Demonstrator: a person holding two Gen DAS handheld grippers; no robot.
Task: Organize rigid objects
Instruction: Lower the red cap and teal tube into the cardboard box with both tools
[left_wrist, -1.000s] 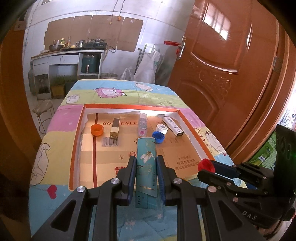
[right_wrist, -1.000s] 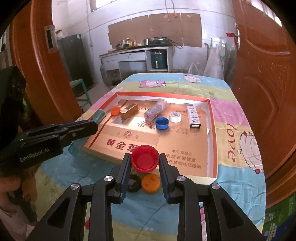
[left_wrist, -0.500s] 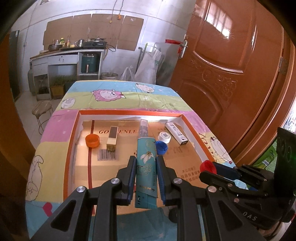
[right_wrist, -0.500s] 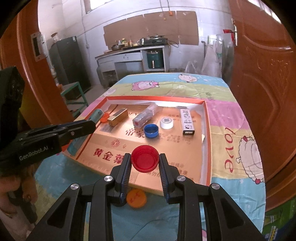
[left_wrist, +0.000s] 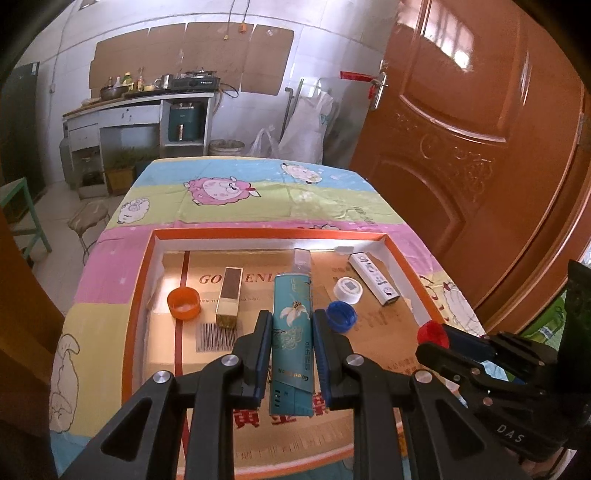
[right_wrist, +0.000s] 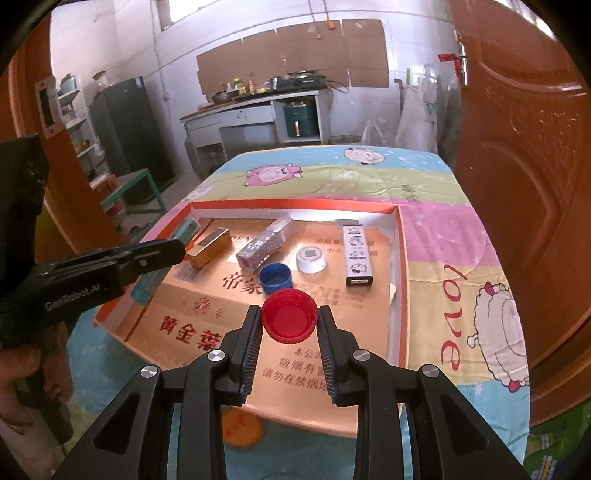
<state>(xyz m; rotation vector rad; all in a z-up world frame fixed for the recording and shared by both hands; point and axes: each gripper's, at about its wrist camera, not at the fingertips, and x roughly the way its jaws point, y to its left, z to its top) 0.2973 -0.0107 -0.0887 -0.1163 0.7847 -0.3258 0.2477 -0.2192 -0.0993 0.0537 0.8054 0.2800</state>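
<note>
My left gripper (left_wrist: 290, 325) is shut on a teal flowered tube box (left_wrist: 292, 339) and holds it above the near middle of the orange-rimmed cardboard tray (left_wrist: 136, 280). My right gripper (right_wrist: 290, 321) is shut on a red bottle cap (right_wrist: 290, 319) above the tray's (right_wrist: 400, 258) near part; the cap also shows in the left wrist view (left_wrist: 432, 334). In the tray lie an orange cap (left_wrist: 183, 302), a gold box (left_wrist: 229, 297), a clear bottle (right_wrist: 264, 242), a blue cap (right_wrist: 275, 277), a white cap (right_wrist: 311, 259) and a white printed box (right_wrist: 356, 254).
The tray sits on a table with a cartoon sheep cloth (left_wrist: 229, 192). An orange cap (right_wrist: 242, 428) lies on the cloth below the tray's near edge. A brown door (left_wrist: 480, 147) stands to the right. A kitchen counter (right_wrist: 255, 107) is at the back.
Both grippers have moved forward over the tray with their loads. The black and orange caps on the cloth have slipped back under the right gripper; only the orange one still shows.
</note>
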